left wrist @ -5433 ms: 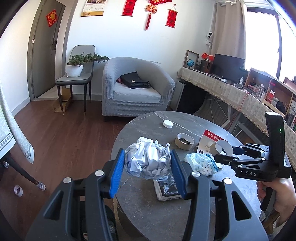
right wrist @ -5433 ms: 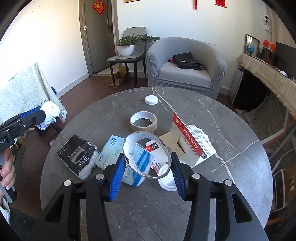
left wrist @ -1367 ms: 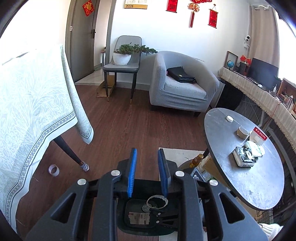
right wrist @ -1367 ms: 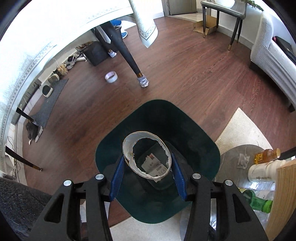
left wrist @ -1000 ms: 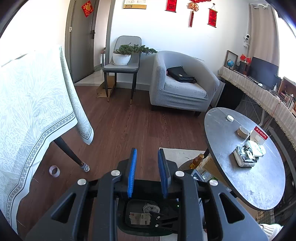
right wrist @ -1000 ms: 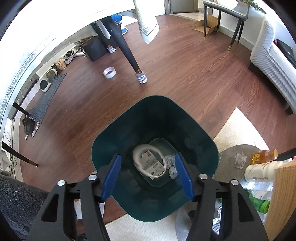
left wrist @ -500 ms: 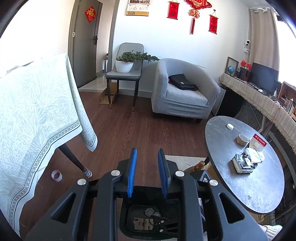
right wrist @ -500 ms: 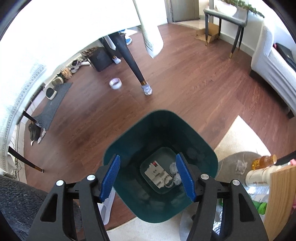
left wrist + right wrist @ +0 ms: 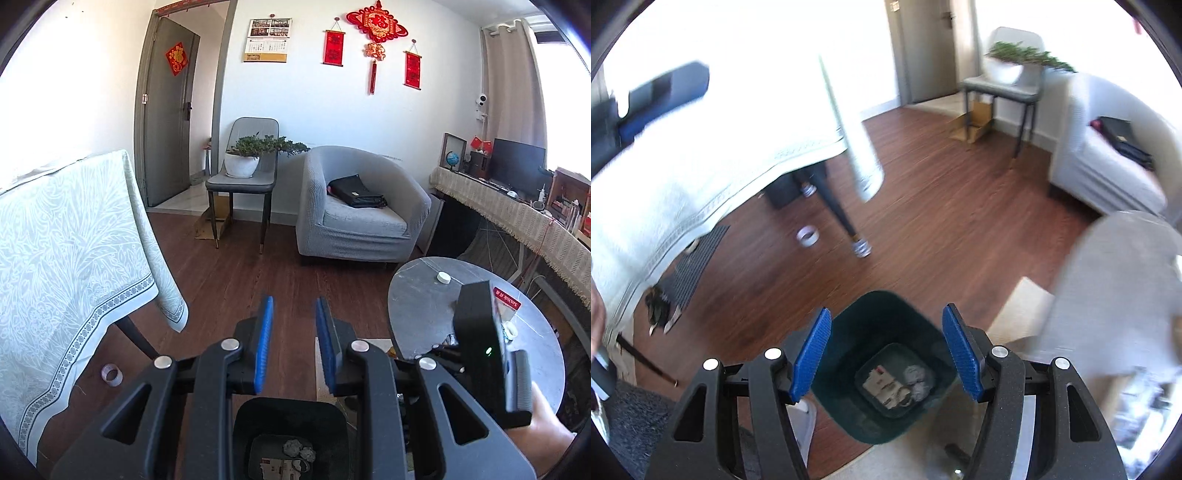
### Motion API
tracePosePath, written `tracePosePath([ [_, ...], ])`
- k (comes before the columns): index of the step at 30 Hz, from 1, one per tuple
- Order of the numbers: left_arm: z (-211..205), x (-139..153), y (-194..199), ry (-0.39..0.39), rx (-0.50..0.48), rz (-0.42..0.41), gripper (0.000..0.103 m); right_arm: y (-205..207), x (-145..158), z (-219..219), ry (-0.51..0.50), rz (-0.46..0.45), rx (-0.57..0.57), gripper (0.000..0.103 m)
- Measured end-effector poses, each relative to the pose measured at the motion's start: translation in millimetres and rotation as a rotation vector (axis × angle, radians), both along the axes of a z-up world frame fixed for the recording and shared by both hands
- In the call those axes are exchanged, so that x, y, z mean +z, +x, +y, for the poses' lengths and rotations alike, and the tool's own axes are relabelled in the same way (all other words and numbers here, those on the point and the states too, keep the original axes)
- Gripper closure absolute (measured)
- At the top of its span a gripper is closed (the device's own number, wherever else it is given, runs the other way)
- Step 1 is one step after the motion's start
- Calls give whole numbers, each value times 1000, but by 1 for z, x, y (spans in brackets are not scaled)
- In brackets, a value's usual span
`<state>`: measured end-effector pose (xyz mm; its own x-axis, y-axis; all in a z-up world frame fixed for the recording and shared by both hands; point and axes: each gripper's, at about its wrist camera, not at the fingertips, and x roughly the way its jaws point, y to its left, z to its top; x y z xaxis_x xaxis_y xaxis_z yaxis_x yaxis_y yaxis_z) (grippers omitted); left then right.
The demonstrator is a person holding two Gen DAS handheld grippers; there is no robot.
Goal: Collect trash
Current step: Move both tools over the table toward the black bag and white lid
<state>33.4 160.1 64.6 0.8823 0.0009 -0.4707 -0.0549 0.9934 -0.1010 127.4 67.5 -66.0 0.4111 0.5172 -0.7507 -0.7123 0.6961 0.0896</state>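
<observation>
Red box [image 9: 506,303] on round table [image 9: 417,295] reads "SanDisk" (small); bin [image 9: 882,369] w/ paper scraps.

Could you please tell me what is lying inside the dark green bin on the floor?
At the bottom of the bin lie a printed card, crumpled paper and a pale ring. Anything beneath them is covered.

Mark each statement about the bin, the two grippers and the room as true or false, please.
1. The right gripper holds a paper ring. False: its jaws are open and empty.
2. Trash lies at the bottom of the dark green bin. True.
3. The left gripper grips crumpled paper. False: nothing is between its pads.
4. A white cap lies on the round table. True.
5. The grey armchair is empty. False: a black bag lies on its seat.
</observation>
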Motion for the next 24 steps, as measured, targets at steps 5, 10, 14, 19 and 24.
tracePosePath([
  [5,-33,-6,8,15,-56,23,63,8,19,-54,22,-40,-106,39],
  [10,-73,-15,17,49,-116,43,58,10,28,-103,41,-60,-168,39],
  [14,-99,-26,25,57,-159,69,50,12,35,-139,53,-78,-216,39],
  [19,-133,-44,37,70,-235,126,45,12,37,-175,46,-94,-273,36],
  [24,-159,-57,41,72,-300,161,37,14,37,-208,53,-91,-331,36],
])
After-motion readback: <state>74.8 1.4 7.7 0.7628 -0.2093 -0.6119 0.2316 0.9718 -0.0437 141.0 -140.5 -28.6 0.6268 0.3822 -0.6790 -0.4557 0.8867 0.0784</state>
